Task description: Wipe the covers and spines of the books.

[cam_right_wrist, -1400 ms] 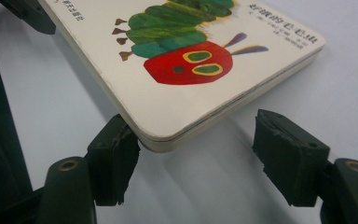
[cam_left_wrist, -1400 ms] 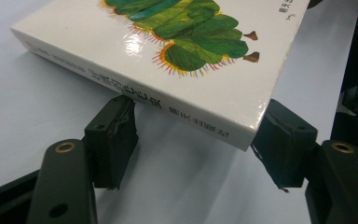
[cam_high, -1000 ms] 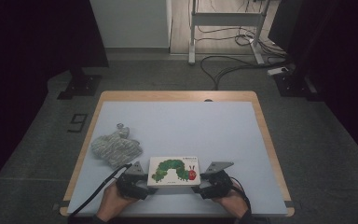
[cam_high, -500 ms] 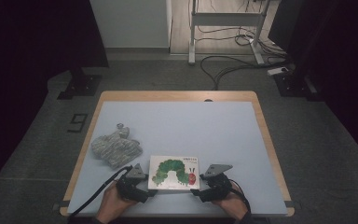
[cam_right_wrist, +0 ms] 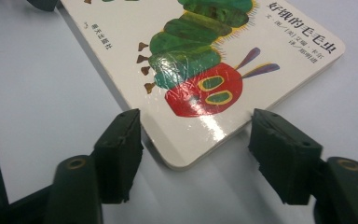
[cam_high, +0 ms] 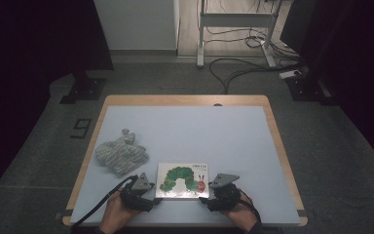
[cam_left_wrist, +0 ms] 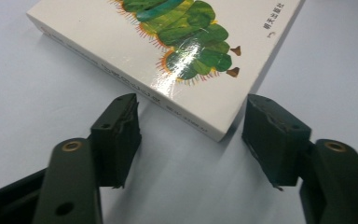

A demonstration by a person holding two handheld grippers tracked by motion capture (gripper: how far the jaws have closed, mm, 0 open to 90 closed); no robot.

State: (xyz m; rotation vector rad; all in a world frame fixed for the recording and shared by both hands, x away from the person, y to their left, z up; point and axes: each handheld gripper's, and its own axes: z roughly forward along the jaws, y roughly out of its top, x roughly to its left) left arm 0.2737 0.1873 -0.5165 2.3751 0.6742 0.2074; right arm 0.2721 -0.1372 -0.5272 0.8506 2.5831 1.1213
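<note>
Two grippers are flanking the caterpillar picture book (cam_high: 182, 180), which is lying flat near your edge of the table (cam_high: 185, 100). Your left gripper (cam_high: 152, 194) is sitting at the book's near left corner, your right gripper (cam_high: 205, 198) at its near right corner. In each gripper view the jaws have just been closing, yet they are standing partly apart, a book corner poking between them without the pads (cam_left_wrist: 121, 135) pressing on it. One grey knitted cloth bundle (cam_high: 121, 154) is lying left of the book and slightly farther away, well clear of your left gripper. Nothing is blocking either corner.
</note>
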